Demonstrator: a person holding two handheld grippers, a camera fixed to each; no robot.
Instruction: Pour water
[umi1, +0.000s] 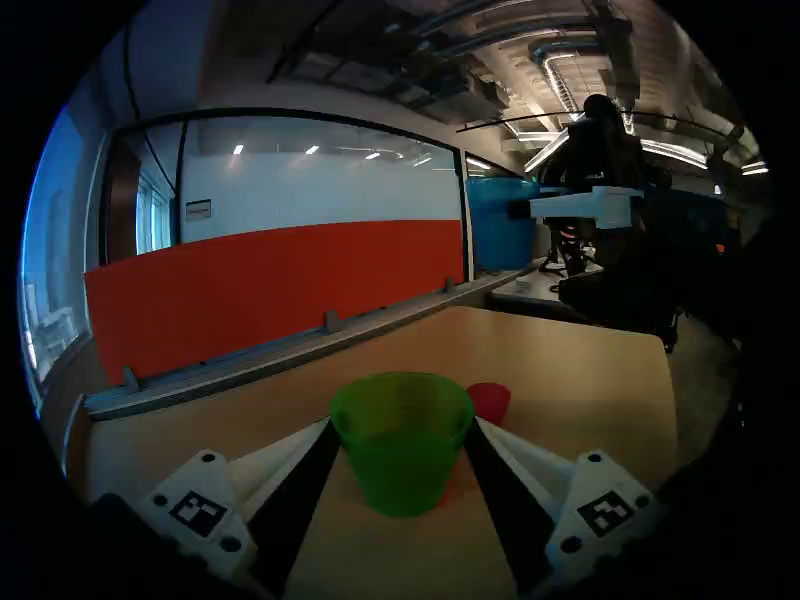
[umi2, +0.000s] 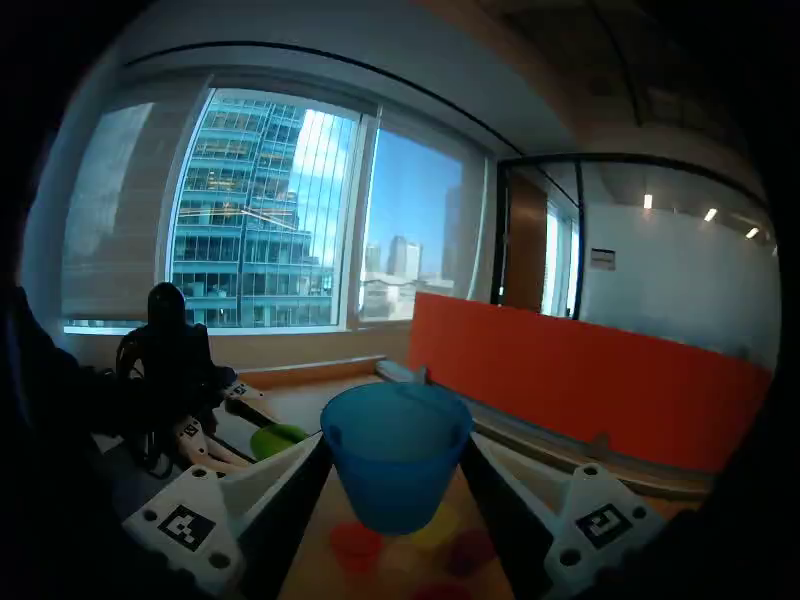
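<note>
On the table (umi1: 570, 370), red cup (umi1: 489, 400); green cup (umi1: 402, 455) in left gripper (umi1: 402, 428) jaws, blue cup (umi2: 396, 465) in right gripper (umi2: 396, 440) jaws.

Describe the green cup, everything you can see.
The green cup is translucent plastic, tapered toward its base, upright with its open rim up. Both fingers of the left gripper press its sides, over the wooden table. A red cup shows just behind it. Whether it holds water cannot be told.
</note>
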